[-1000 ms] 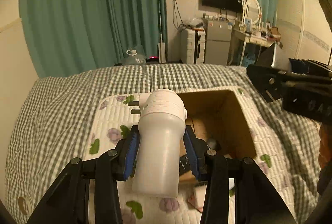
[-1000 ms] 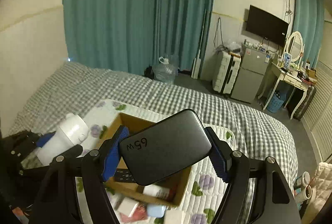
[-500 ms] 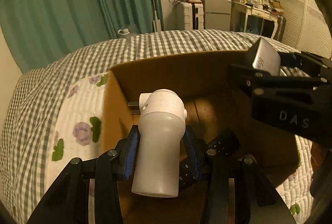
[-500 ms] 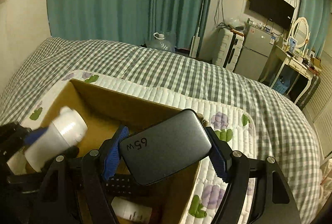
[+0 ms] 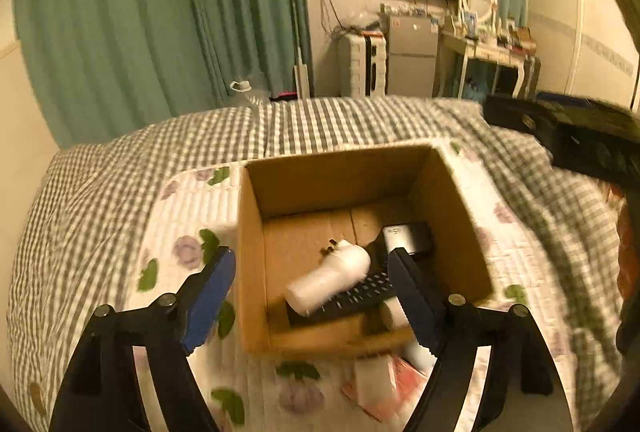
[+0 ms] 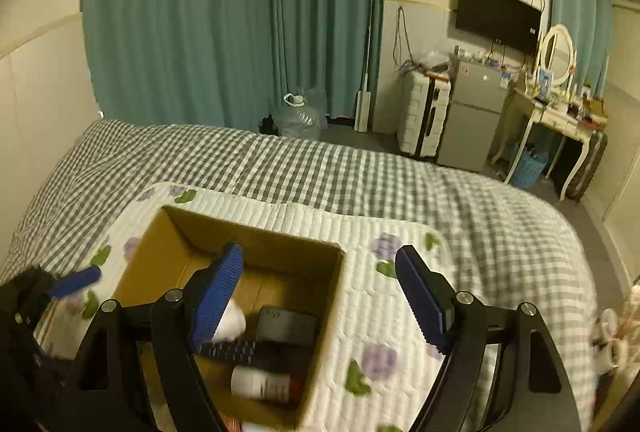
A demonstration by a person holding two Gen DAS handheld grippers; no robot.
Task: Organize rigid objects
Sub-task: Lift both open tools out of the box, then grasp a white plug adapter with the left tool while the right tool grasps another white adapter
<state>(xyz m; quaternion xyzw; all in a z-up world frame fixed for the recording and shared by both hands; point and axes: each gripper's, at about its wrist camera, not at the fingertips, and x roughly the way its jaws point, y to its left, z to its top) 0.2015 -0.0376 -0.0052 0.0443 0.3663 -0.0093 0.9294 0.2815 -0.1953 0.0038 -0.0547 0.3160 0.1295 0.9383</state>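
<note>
Checked bedding carries the cardboard box (image 5: 256,272), where the white bottle (image 5: 328,282) and dark charger (image 6: 286,326) lie. Left claw (image 5: 312,296) and right claw (image 6: 318,302) are opening, empty; each should lift clear without snagging the rim.

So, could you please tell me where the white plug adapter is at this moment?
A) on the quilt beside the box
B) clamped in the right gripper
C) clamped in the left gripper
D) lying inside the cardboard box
D: the white plug adapter lies tilted inside the cardboard box, partly on the black remote, while the left gripper has nothing between its opening jaws.
</note>
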